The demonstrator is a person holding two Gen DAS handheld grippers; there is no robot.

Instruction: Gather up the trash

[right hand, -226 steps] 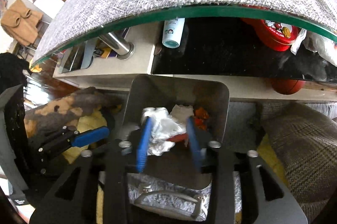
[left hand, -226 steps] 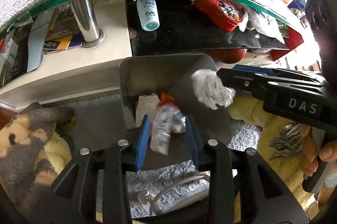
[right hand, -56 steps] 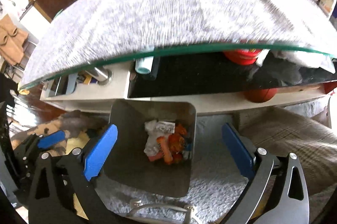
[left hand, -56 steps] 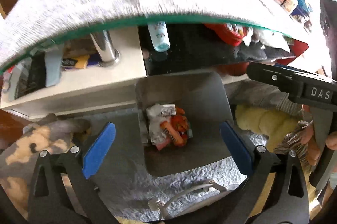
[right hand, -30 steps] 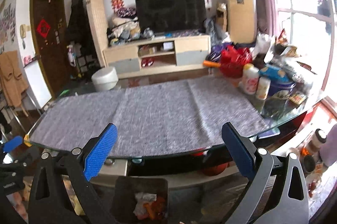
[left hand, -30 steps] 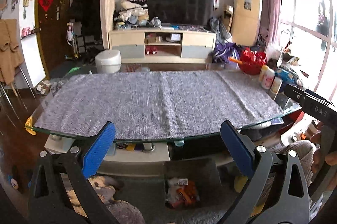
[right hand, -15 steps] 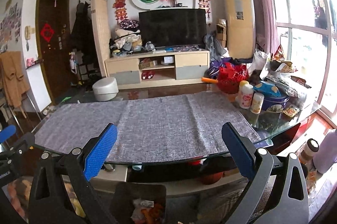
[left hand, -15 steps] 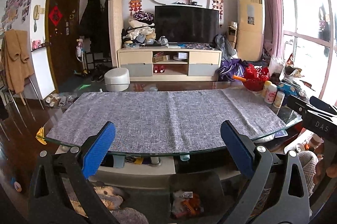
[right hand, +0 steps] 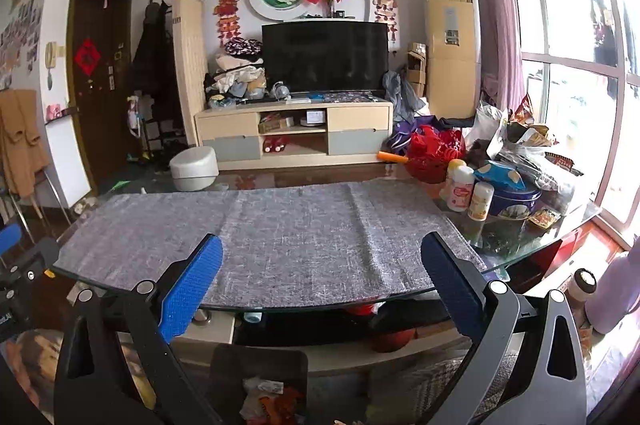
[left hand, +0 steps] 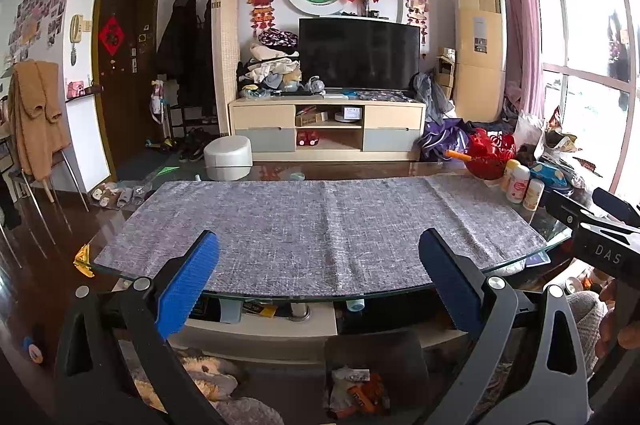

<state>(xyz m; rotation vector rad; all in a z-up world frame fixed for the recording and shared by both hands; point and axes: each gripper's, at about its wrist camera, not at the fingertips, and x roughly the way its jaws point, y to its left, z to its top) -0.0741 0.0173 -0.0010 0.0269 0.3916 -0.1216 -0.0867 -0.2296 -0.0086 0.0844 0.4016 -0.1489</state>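
A grey metal bin (left hand: 376, 353) stands on the floor under the glass table's front edge, holding crumpled white and orange trash (left hand: 356, 395). The same bin (right hand: 256, 361) and its trash (right hand: 268, 403) show low in the right wrist view. My left gripper (left hand: 318, 279) is open and empty, raised above the grey cloth (left hand: 320, 229). My right gripper (right hand: 320, 279) is likewise open with nothing between its blue pads (right hand: 192, 287). In the left wrist view the right gripper's black body (left hand: 600, 245) sits at the right, held by a hand (left hand: 616, 321).
A glass coffee table (left hand: 104, 257) carries the cloth. Bottles (right hand: 460, 191), a blue tin (right hand: 514, 203), a red basket (right hand: 434, 153) and bags crowd its right end. A plush toy (left hand: 200, 381) lies on the floor left of the bin. A TV stand (left hand: 326, 133) lines the far wall.
Both grippers let go of their trash over the bin, opened wide, then rose and tilted up from the bin to face across the table. In the last half second, only a slight further rise.
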